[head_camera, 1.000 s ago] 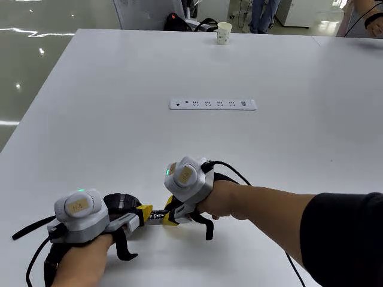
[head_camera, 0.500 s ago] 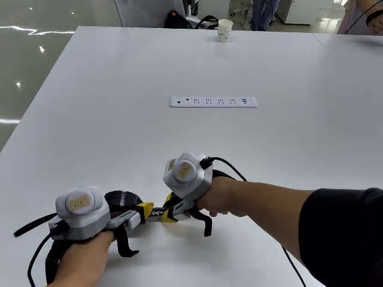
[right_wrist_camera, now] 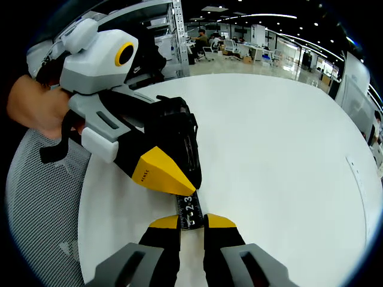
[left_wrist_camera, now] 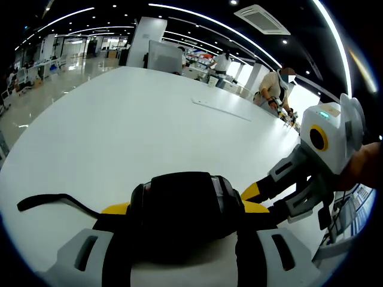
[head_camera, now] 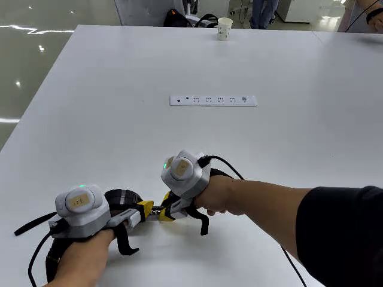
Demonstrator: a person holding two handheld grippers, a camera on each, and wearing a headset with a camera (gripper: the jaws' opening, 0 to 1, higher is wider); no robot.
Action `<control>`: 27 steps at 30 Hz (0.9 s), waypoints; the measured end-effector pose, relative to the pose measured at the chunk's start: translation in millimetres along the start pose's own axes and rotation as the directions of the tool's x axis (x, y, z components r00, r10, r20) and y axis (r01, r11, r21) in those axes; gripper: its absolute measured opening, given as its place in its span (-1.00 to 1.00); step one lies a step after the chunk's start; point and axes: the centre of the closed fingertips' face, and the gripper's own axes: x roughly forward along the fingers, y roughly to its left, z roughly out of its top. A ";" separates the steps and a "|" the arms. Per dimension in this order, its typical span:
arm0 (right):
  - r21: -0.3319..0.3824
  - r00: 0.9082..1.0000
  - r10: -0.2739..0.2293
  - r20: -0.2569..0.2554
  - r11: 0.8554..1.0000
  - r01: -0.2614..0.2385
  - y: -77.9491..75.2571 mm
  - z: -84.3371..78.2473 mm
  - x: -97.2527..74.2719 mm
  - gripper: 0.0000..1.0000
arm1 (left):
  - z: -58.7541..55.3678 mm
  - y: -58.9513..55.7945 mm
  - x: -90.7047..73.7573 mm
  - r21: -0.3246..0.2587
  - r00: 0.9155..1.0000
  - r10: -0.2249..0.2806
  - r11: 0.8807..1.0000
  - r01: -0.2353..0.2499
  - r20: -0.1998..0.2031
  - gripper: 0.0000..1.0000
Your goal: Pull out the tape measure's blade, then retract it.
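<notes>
A black tape measure [head_camera: 122, 199] lies low over the white table [head_camera: 251, 149] at the near left, and my left gripper [head_camera: 141, 211] is shut on its case. In the left gripper view the case [left_wrist_camera: 179, 215] sits between the yellow-tipped jaws of that gripper [left_wrist_camera: 185, 207]. A short length of blade [right_wrist_camera: 190, 210], black with white numbers, sticks out of the case [right_wrist_camera: 170, 134]. My right gripper [right_wrist_camera: 191, 223] is shut on the blade's end, a little way from the case. In the head view the right gripper [head_camera: 162, 213] is just right of the blade [head_camera: 154, 210].
A white power strip [head_camera: 213, 100] lies mid-table, and a paper cup [head_camera: 224, 28] stands at the far edge. The tape measure's black strap [head_camera: 30, 227] trails left near the table's left edge. A cable [head_camera: 230, 169] runs back from the right gripper along the arm.
The right gripper has come slightly left toward the tape measure, so the exposed stretch of blade looks a bit shorter. The left gripper has held still.
</notes>
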 end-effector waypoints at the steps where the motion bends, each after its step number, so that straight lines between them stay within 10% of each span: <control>1: 0.001 1.000 -0.001 0.002 1.000 0.001 0.3 0.5 0.4 -0.79 | -0.1 0.0 0.0 -0.001 1.000 -0.001 1.000 0.001 0.000 0.30; 27: 0.006 1.000 0.001 0.009 1.000 -0.001 2.3 8.1 7.2 -0.78 | -0.2 -0.1 0.3 -0.006 1.000 -0.006 1.000 0.006 0.000 0.30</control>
